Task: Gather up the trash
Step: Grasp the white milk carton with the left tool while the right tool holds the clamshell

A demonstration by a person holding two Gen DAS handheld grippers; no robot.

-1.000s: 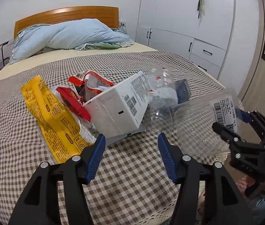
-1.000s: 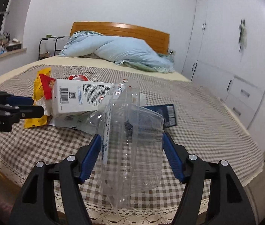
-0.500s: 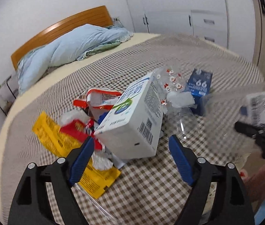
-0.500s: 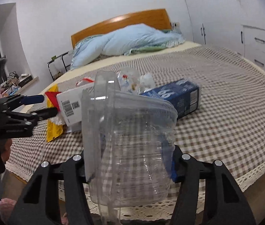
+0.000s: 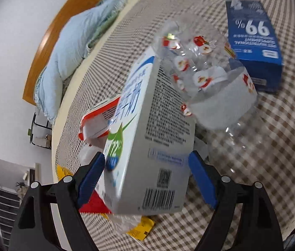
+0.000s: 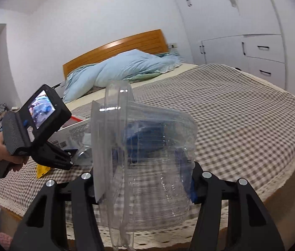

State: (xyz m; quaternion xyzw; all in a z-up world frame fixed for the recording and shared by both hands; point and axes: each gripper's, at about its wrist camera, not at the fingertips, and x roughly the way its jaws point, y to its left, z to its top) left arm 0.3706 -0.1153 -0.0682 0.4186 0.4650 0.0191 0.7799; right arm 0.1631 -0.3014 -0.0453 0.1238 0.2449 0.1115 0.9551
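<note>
Left wrist view: your left gripper (image 5: 146, 167), jaws wide and just opened further, straddles the light, crushable white carton (image 5: 147, 146) without visibly pressing; grip its flat sides at 12 o'clock, while the right gripper (image 6: 143, 186) clamps the flimsy clear container (image 6: 145, 156).

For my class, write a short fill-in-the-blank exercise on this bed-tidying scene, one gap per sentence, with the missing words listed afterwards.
1. The right gripper is shut on a clear plastic ____.
2. The white carton sits between the pads of the ____ gripper.
3. The box printed with "99%" is coloured ____.
4. The trash lies on a bed covered by a ____ cloth.

Missing words: container; left; blue; checked
</note>
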